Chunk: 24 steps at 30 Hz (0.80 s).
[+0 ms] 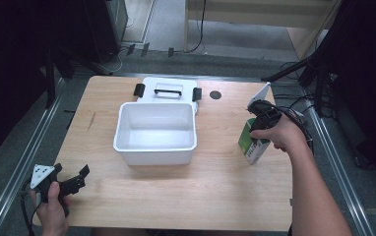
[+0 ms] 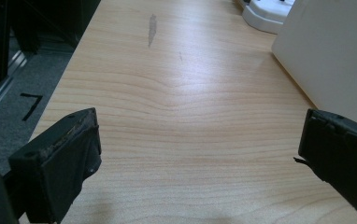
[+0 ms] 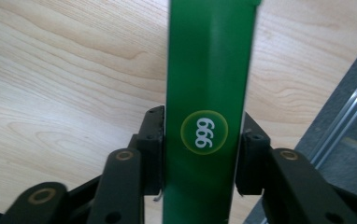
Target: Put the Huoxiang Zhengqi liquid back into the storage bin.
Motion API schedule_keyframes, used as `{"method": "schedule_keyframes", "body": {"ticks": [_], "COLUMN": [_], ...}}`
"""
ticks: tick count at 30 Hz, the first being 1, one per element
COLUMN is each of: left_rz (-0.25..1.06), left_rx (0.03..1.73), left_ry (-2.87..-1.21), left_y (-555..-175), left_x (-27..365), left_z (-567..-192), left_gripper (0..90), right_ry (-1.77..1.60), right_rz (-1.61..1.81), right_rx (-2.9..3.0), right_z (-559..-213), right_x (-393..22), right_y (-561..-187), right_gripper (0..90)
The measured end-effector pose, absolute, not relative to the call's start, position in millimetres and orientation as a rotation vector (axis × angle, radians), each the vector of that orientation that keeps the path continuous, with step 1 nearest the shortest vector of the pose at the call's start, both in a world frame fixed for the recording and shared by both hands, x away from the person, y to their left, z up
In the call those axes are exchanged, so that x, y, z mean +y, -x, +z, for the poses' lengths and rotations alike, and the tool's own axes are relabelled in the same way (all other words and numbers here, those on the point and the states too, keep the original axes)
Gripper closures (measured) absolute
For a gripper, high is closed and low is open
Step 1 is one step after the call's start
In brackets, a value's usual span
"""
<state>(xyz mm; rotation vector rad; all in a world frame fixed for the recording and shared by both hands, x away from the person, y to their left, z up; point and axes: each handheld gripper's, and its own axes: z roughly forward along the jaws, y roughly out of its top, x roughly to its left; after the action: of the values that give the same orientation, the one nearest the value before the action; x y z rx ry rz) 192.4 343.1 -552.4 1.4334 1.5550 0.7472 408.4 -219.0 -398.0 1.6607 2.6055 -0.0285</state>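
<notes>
Now a green box (image 3: 209, 93) is clamped between the right gripper (image 3: 200, 154) jaws, right of the white bin (image 1: 155, 129).
Both jaws press its narrow sides above the wooden table (image 1: 215, 182); the left gripper (image 2: 200, 154) gapes wide and empty at the near-left corner.

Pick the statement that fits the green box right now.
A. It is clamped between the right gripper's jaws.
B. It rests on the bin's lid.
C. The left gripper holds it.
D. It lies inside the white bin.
A: in the right gripper view the right gripper has its jaws pressed on both sides of the green box, and the high view shows that box at the table's right, outside the white bin.
</notes>
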Motion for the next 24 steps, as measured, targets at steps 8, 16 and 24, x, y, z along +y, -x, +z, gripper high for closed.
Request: {"method": "schedule_keyframes", "body": {"ticks": [8,16,24], "left_rz": [0.746,0.746,0.744], "left_rx": [1.555,1.555,1.552], "left_ry": [-1.433,-1.434,-1.432], "left_y": [-192.6,-192.7,-192.9], "left_x": [343.2,343.1,343.0], "left_z": [-552.4,-552.4,-552.4], "left_gripper": [0.0,0.0,0.0], "right_ry": [-1.451,-0.97,-0.718], "right_rz": [0.045,0.122,0.2], "right_rx": [2.697,2.843,2.883], "right_z": [-393.6,-375.1,-346.8], "right_x": [-215.7,-200.0,-185.6], "right_y": [-403.9,-385.9,-372.0], "right_gripper": [64.1,64.1,64.1]}}
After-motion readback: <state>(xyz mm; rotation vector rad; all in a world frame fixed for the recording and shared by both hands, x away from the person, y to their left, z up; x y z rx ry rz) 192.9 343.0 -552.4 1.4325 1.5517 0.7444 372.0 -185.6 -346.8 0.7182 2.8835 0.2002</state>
